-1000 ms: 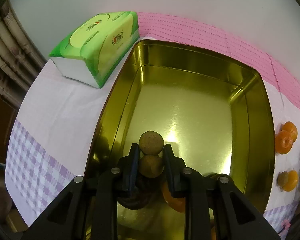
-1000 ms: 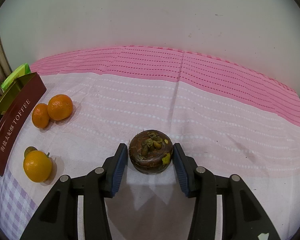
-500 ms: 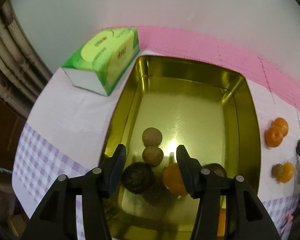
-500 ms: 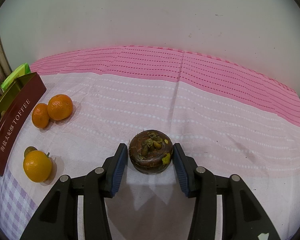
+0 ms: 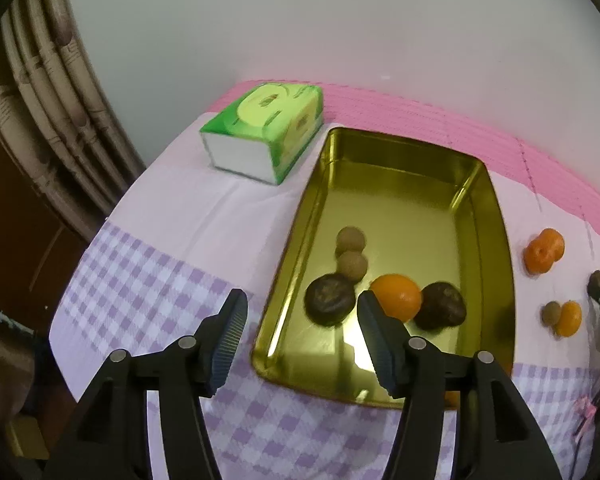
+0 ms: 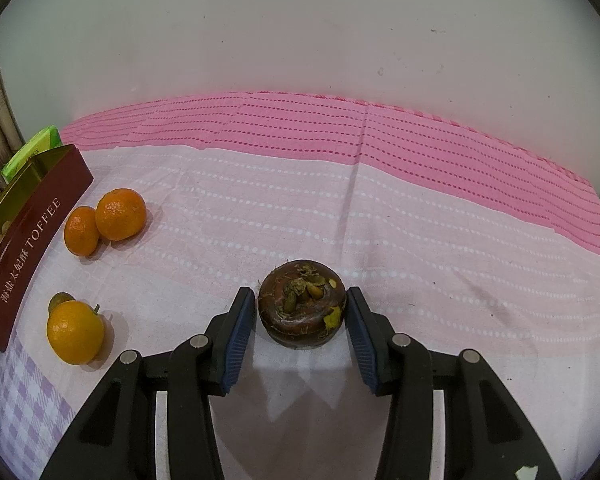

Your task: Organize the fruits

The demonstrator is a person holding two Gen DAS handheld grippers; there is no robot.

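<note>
A gold tin (image 5: pixel 488 208) holds two small brown fruits (image 5: pixel 352 254), two dark mangosteens (image 5: pixel 328 298) and an orange (image 5: pixel 396 296). My left gripper (image 5: pixel 300 334) is open and empty, raised above the tin's near left corner. In the right wrist view a dark mangosteen (image 6: pixel 302 308) sits on the cloth between the fingers of my open right gripper (image 6: pixel 300 320); the pads stand close beside it. Two tangerines (image 6: pixel 108 220) lie together, and another orange (image 6: pixel 74 332) with a small brown fruit (image 6: pixel 60 302) lies nearer, all beside the tin (image 6: pixel 28 240).
A green tissue pack (image 5: pixel 266 128) lies left of the tin's far end. The table has a pink and purple-checked cloth (image 6: pixel 420 208) and backs onto a white wall. Bamboo furniture (image 5: pixel 40 100) stands at the left edge.
My left gripper opened, released the small brown fruit into the tin beside the other one, and drew back and up. The right gripper and its mangosteen have not moved.
</note>
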